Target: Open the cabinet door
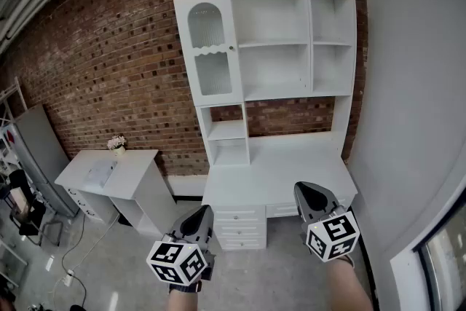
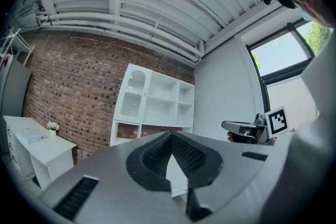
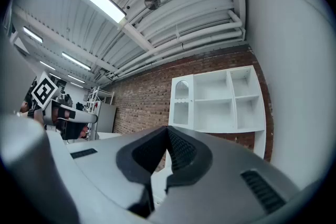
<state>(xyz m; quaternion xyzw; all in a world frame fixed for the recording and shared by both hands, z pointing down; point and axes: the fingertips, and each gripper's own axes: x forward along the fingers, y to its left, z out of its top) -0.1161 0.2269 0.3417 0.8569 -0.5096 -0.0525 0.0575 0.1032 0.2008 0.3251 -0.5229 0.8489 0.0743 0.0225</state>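
The left gripper (image 1: 202, 213) and right gripper (image 1: 306, 193) are hanging well short of the glazed cabinet door (image 1: 211, 73), jaws pressed together, empty; one likely needs spreading before reaching its small knob (image 1: 232, 49).

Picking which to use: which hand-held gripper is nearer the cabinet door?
Left. The left hand-held gripper is low, nearly below the cabinet door; the right hand-held gripper is off to its right.
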